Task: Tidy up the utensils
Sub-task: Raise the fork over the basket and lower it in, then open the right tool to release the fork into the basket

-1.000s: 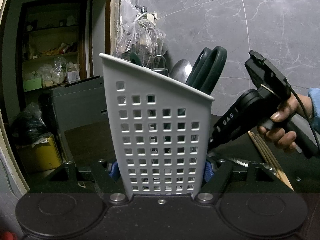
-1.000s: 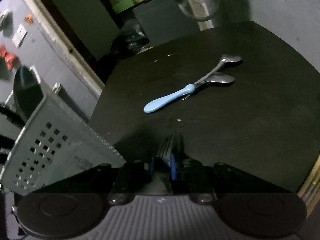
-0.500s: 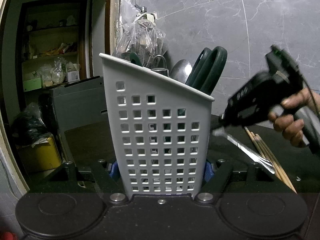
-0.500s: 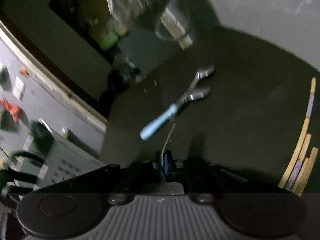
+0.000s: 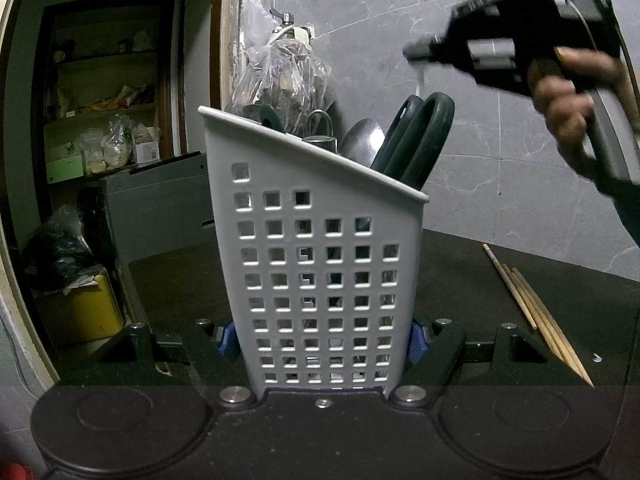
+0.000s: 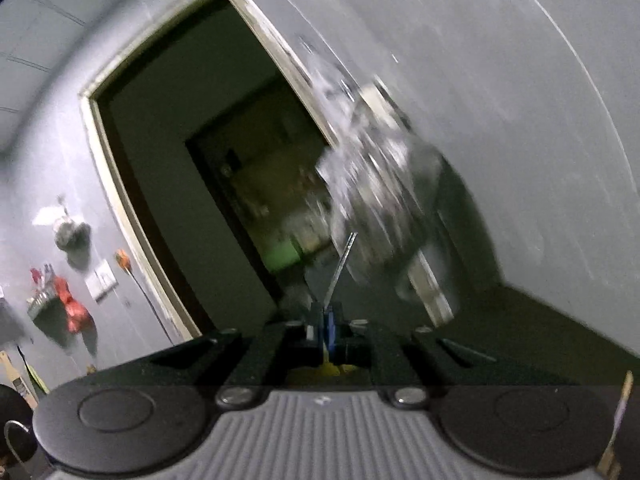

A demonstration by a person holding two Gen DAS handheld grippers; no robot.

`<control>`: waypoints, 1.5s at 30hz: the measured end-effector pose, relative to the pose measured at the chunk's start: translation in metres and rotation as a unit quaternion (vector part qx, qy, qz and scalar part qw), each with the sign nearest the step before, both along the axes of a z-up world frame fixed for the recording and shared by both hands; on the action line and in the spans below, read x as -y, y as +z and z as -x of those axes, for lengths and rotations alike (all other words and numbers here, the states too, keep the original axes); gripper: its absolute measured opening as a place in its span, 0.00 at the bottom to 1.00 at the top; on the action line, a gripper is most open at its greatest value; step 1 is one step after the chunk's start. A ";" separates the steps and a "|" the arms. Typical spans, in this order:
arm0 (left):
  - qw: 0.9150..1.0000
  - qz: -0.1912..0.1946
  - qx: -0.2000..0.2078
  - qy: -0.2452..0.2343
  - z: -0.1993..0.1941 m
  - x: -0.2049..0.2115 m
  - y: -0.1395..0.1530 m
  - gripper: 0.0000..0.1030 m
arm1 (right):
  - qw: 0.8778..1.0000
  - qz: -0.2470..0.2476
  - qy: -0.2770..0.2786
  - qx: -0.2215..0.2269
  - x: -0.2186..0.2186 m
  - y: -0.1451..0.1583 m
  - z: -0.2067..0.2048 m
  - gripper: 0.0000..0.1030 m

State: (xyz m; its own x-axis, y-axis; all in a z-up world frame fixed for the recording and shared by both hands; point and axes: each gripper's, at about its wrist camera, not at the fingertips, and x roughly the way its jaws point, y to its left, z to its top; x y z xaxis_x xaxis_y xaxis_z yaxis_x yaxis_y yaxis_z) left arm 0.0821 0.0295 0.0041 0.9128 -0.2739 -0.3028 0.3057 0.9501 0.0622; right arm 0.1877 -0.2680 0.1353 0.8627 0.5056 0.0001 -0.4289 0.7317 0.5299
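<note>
A white perforated utensil holder (image 5: 320, 264) stands upright on the black table (image 5: 480, 280), and my left gripper (image 5: 320, 336) is shut on its lower sides. Dark green scissor handles (image 5: 420, 136) and a metal spoon bowl (image 5: 362, 142) stick out of its top. My right gripper (image 5: 416, 54), held by a person's hand (image 5: 568, 92), is high at the upper right, above the holder's rim. In the right wrist view that gripper (image 6: 326, 320) is shut on a thin metal utensil (image 6: 340, 268), which points up and forward. Its type is blurred.
Several wooden chopsticks (image 5: 536, 312) lie on the table at the right. A plastic bag (image 5: 280, 76) hangs on the marble wall behind the holder. A grey box (image 5: 156, 208), a yellow container (image 5: 80, 312) and an open doorway to shelves are at the left.
The right gripper lifted the metal utensil off the table, rose and tilted up to level, and now sits above the holder. The left gripper and holder stayed still.
</note>
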 end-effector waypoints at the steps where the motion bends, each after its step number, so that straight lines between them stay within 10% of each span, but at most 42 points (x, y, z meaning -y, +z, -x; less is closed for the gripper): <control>1: 1.000 0.000 0.000 0.000 0.000 0.000 0.000 0.74 | 1.000 0.001 -0.008 0.012 -0.004 0.004 0.000 0.03; 22: 1.000 0.000 0.000 0.000 0.000 0.000 0.000 0.74 | 0.992 0.019 0.049 0.114 -0.053 0.044 0.046 0.03; 45: 1.000 0.000 -0.001 0.000 0.000 0.000 0.000 0.74 | 0.988 0.056 0.127 0.062 -0.084 -0.005 0.047 0.03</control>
